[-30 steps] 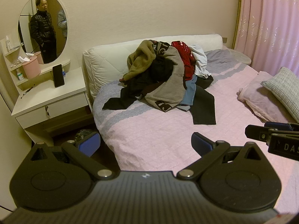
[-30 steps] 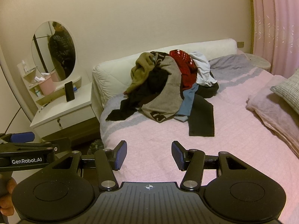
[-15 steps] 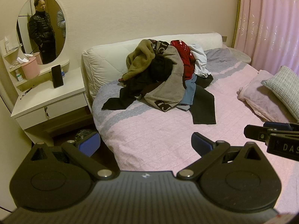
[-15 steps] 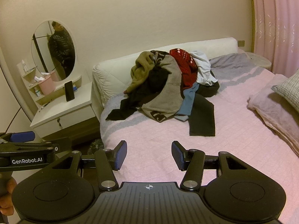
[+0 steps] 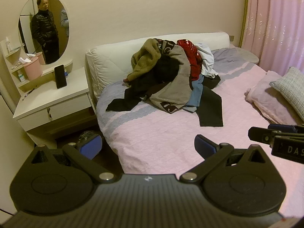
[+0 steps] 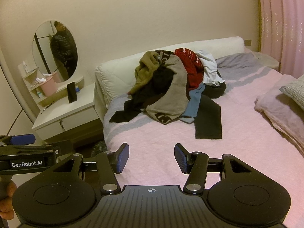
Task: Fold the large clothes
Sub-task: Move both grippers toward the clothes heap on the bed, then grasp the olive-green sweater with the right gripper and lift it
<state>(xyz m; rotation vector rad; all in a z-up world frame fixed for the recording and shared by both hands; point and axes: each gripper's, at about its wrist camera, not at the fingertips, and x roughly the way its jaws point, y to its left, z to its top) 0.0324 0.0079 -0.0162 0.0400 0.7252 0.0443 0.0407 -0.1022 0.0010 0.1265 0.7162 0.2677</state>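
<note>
Clothes pile (image 5: 171, 76) on pink bed (image 5: 161, 138) all unfolded, left gripper (image 5: 146, 144) and right gripper (image 6: 152, 157) wide apart, empty.

Right wrist view. The right gripper (image 6: 151, 156) hangs over the near part of the bed (image 6: 171, 152), blue pads apart, nothing between them. A pile of clothes (image 6: 171, 87) lies at the far end of the bed, against the white headboard (image 6: 117, 72); a black garment (image 6: 209, 119) trails from the pile toward the gripper. Left of the bed stands a white dressing table (image 6: 64, 117) bearing an oval mirror (image 6: 55, 51), a dark phone (image 6: 71, 92) propped upright and a pink bin (image 6: 48, 87). Pillows (image 6: 285, 106) lie at the bed's right edge, a pink curtain (image 6: 281, 28) behind them. The left gripper (image 6: 24, 150) enters at lower left, held by a hand (image 6: 7, 203).
</note>
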